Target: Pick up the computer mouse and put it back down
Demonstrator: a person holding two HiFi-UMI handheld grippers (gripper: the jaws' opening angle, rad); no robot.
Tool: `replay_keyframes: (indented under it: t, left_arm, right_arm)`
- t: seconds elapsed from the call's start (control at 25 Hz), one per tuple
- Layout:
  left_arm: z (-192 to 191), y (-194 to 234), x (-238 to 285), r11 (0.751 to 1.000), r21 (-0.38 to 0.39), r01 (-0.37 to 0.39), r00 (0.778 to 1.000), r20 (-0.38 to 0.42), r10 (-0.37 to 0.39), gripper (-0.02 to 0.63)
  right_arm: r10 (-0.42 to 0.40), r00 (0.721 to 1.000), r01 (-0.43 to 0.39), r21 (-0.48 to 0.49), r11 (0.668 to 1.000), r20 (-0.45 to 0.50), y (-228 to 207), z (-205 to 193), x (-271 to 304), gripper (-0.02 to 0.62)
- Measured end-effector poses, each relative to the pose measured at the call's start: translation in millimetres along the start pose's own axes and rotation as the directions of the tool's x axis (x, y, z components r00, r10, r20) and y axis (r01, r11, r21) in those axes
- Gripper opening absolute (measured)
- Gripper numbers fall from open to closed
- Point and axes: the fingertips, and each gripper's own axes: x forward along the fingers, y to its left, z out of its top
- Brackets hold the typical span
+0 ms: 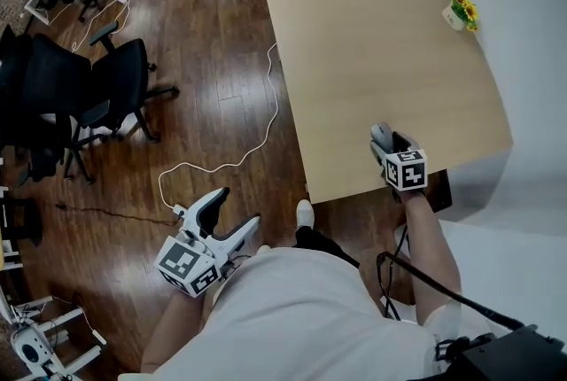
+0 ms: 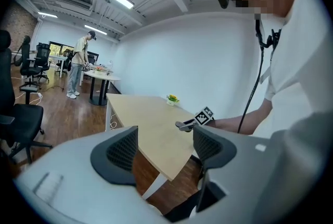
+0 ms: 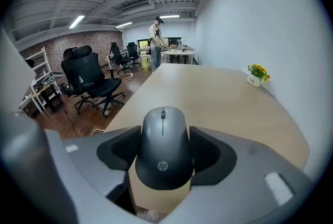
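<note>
Right gripper pinching the computer mouse at the bench's near edge

The right gripper (image 3: 164, 151) has its jaws pressed against both sides of the grey computer mouse (image 3: 163, 137), which sits between the pads at the near edge of the bench (image 1: 381, 51). From these angles it seems to be at or just above the surface, though contact is hard to judge. The left gripper (image 2: 161, 152) hangs off the bench's near-left corner over the wooden floor (image 1: 213, 42), its jaws spread with nothing between them. A small pot of yellow flowers (image 1: 461, 13) stands at the far right corner of the bench. A white cable (image 1: 257, 140) trails across the floor along the bench's left side, black office chairs (image 1: 115, 87) stand farther left, and a person (image 3: 155, 43) stands beyond the bench's far end.
</note>
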Motion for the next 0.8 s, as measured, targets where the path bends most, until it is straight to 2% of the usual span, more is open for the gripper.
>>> replay_keyframes:
  t: [0.36, 0.6, 0.8]
  left_arm:
    - [-18.2, -16.2, -34.3, 0.992, 0.048, 0.120, 0.993, 0.001, -0.120, 0.318]
    - [-38.7, -29.7, -57.5, 0.981, 0.066, 0.180, 0.984, -0.012, -0.179, 0.318]
    - [-53.8, -37.6, -77.8, 0.973, 0.087, 0.214, 0.977, -0.025, -0.212, 0.319]
  right_arm:
    - [-0.011, 0.989, 0.013, -0.010, 1.000, 0.144, 96.9, 24.8, -153.5, 0.295]
    - [-0.039, 0.975, 0.038, 0.008, 0.999, 0.218, 156.4, 12.4, -242.9, 0.295]
    - [-0.069, 0.966, 0.067, 0.017, 0.998, 0.251, 192.3, -3.7, -288.3, 0.295]
